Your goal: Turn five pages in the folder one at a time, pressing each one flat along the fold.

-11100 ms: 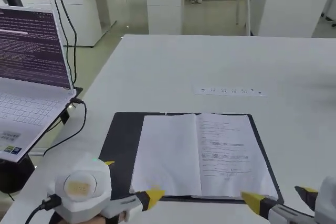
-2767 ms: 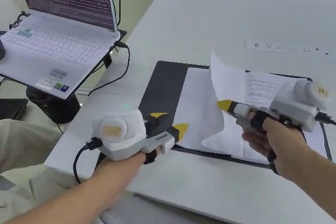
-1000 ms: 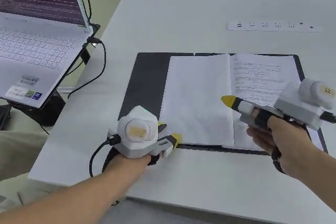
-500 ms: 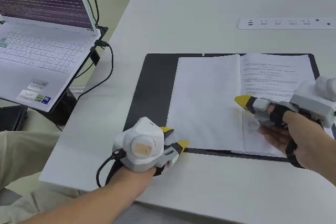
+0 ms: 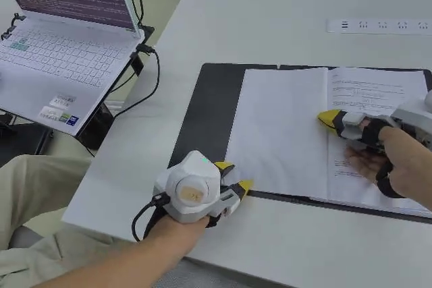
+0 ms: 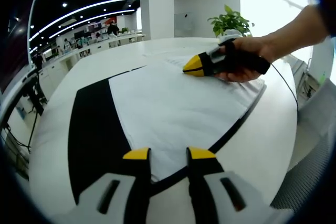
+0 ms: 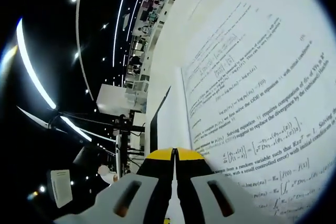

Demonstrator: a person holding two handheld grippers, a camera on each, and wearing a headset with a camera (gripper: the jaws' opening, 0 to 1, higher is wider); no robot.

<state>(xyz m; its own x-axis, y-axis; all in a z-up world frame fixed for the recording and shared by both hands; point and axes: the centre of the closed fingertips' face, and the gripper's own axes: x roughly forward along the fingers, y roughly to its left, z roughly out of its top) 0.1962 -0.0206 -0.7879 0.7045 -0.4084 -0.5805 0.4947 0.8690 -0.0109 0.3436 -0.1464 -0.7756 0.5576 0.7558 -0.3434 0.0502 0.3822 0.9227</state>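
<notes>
near the front edge of the desk [image 5: 270, 18], the folder [image 5: 206, 112] is lying open and flat, its left cover facing the laptop [image 5: 61, 52] that's sitting beyond the desk's left edge. the blank page [image 5: 280, 126] is lying down on the left side and the printed page [image 5: 378, 89] is showing on the right. going by how things lie, i'm working the press-flat part of a turn.

the right gripper [image 5: 331, 119] is sitting with its jaws pinched fully together and nothing between them. its yellow tip is resting right at the fold [image 5: 327, 92], roughly halfway along it. the left gripper [image 5: 233, 175] is hovering at the folder's front edge, by the blank page's front left corner. its jaws are a small way apart and gripping nothing. can't tell if it's actually touching the paper.

for doing this bit well, i'm thinking of running the closed tip along the fold from the middle out toward the desk's back edge, then toward the front. light, steady pressure, so the paper isn't dragging or creasing. having the left one pin that front corner should stop the page from springing up. i'm also watching that the tip isn't catching the printed page's inner edge, since that could lift the next sheet early.
</notes>
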